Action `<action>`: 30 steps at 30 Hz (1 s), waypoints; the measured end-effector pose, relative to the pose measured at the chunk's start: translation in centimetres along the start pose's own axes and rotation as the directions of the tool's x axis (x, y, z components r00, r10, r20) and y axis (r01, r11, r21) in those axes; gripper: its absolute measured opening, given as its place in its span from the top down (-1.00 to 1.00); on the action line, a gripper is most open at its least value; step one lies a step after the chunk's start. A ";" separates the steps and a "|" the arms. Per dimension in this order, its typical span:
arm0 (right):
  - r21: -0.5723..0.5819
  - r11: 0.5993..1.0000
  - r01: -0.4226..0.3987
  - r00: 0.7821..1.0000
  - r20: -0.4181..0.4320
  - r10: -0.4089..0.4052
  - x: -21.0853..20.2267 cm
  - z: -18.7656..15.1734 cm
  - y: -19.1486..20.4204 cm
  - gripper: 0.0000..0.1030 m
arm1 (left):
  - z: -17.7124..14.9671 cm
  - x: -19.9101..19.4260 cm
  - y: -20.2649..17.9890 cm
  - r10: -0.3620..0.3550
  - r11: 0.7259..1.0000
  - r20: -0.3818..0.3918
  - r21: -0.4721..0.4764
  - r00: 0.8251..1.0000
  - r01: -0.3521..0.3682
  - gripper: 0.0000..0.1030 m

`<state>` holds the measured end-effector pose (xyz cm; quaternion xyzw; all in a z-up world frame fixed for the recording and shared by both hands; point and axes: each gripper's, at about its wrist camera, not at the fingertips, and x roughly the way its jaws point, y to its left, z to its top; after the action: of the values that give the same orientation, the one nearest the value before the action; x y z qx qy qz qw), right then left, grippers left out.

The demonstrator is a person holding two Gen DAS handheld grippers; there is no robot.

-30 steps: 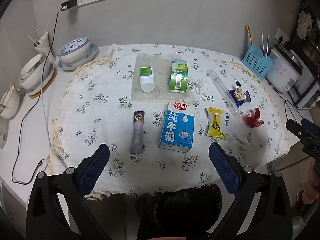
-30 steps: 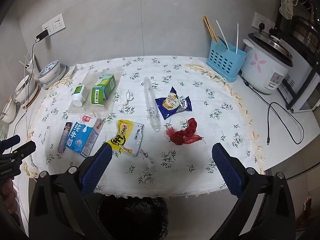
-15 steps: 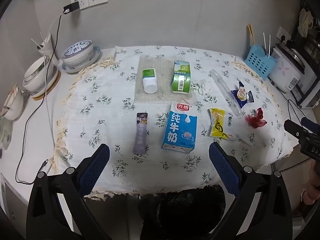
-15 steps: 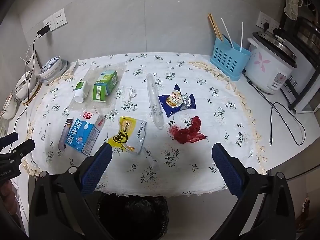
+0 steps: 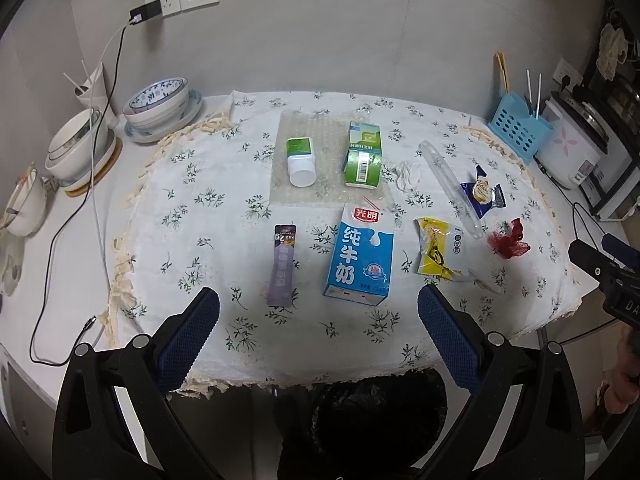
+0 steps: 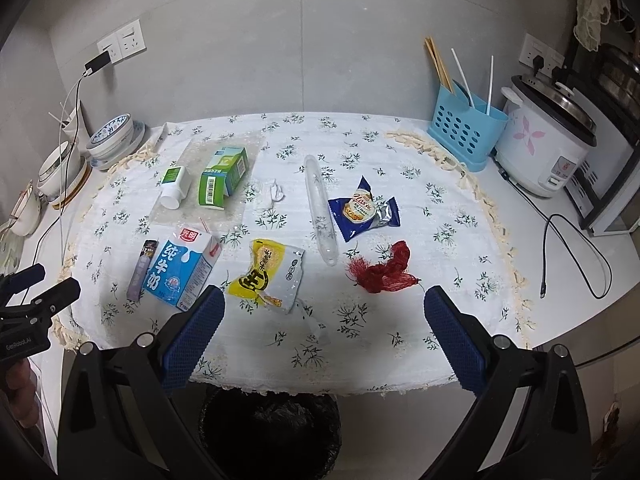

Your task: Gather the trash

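Trash lies spread on a floral tablecloth (image 5: 200, 208): a blue milk carton (image 5: 360, 256), a purple sachet (image 5: 283, 266), a yellow wrapper (image 5: 438, 250), a red net (image 5: 508, 240), a blue snack packet (image 5: 482, 194), a clear tube (image 5: 450, 186), a green carton (image 5: 363, 154), a white bottle (image 5: 301, 157) and a crumpled tissue (image 5: 408, 170). A black-lined bin (image 6: 272, 432) stands under the front edge. My left gripper (image 5: 318, 334) is open and empty, before the milk carton. My right gripper (image 6: 324, 332) is open and empty, before the yellow wrapper (image 6: 266, 274) and red net (image 6: 384, 272).
Bowls and plates (image 5: 160, 106) stand at the back left with a charger cable (image 5: 64, 220). A blue utensil basket (image 6: 464, 136), a rice cooker (image 6: 548, 140) and a loose cable (image 6: 576, 256) are at the right. The green carton and bottle lie on bubble wrap (image 5: 332, 192).
Both grippers have drawn back and risen slightly, so the table looks a little farther away. Nothing on the table has moved. Both stay open.
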<state>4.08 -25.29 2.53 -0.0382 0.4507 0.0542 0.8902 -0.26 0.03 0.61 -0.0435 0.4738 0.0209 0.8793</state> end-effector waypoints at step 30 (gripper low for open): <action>0.025 1.000 0.015 1.000 0.001 -0.015 -1.2 -1.3 -1.0 -0.87 | -0.1 -0.5 -1.1 -0.025 0.999 -0.010 0.041 1.000 0.026 -0.88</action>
<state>2.41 -26.50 2.75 -0.0303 0.4504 0.0420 0.8913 -0.49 -1.10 1.02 -0.0315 0.4778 -0.0003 0.8779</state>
